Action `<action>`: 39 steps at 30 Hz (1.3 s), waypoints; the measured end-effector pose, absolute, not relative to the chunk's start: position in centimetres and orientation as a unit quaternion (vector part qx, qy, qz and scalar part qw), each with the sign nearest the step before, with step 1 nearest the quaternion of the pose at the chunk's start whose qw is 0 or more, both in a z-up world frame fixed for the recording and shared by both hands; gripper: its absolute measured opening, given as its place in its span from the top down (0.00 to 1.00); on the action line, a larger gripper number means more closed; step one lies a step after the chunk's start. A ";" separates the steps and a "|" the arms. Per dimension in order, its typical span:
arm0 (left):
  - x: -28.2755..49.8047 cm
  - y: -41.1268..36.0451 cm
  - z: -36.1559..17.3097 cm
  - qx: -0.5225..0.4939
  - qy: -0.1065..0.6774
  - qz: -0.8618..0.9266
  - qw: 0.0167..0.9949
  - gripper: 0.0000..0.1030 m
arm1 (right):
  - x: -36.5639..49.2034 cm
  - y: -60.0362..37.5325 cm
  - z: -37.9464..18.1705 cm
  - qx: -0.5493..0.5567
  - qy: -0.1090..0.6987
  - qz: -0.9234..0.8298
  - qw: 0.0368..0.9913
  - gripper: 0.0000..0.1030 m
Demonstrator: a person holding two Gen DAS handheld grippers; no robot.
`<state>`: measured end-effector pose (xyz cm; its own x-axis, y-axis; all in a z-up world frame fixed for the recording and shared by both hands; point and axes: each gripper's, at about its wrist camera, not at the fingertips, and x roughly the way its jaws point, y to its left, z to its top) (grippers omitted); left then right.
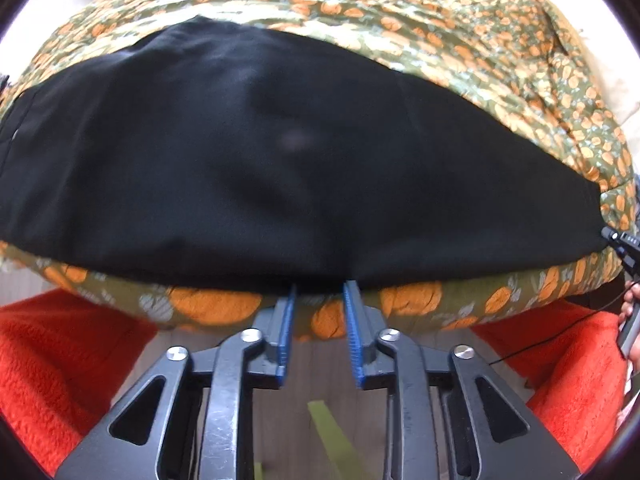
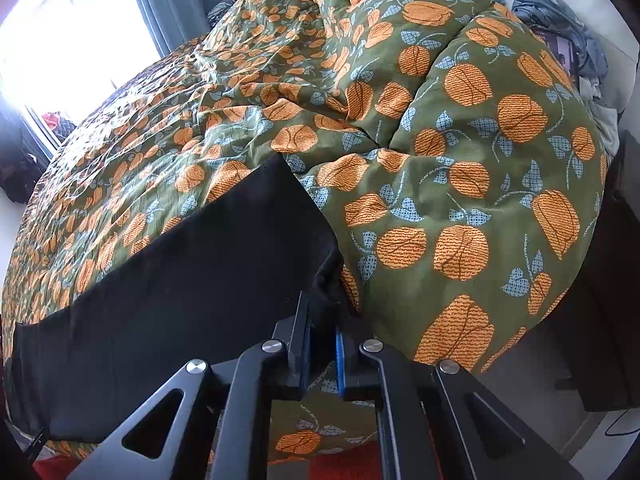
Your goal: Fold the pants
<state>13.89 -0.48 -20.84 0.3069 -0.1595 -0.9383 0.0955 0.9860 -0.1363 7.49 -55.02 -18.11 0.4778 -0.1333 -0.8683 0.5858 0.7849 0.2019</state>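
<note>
Nearest in the left wrist view, the left gripper (image 1: 320, 292) stood with its blue-padded jaws parted and holding nothing, the tips right at the near edge of the black fabric pants (image 1: 280, 152), seemingly placed to take that edge for a fold. The right gripper (image 2: 322, 320) had its jaws clenched on a bunched corner of the pants (image 2: 180, 272), probably to keep that end taut and in place while the other hand worked. The pants lay spread in a long flat band across the olive-green quilted bedcover printed with orange fruit (image 2: 460, 168), which gave a broad, soft surface for folding. Beyond, the cover rose into rumpled mounds, and a bright window (image 2: 60, 32) stood farthest back.
</note>
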 end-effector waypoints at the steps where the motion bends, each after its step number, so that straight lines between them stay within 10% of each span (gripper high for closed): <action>1: 13.0 0.1 -20.7 -0.022 0.597 -0.070 0.799 0.56 | 7.2 -55.2 -17.9 0.252 0.456 -0.214 0.827 0.82; 4: 10.6 2.9 -18.4 -0.047 0.584 -0.053 0.809 0.56 | 4.8 -55.3 -15.9 0.260 0.397 -0.239 0.847 0.38; 9: 13.5 6.2 -14.3 -0.071 0.500 -0.025 0.863 0.27 | 3.7 -51.8 -11.3 0.199 0.305 -0.222 0.904 0.38; 20: 18.8 7.1 -20.7 -0.002 0.485 -0.018 0.875 0.26 | 13.3 -41.7 -20.2 0.161 0.453 -0.097 0.871 0.33; 39: 18.5 6.0 -22.1 0.022 0.478 -0.007 0.878 0.20 | 13.3 -39.9 -21.9 0.092 0.444 -0.081 0.888 0.15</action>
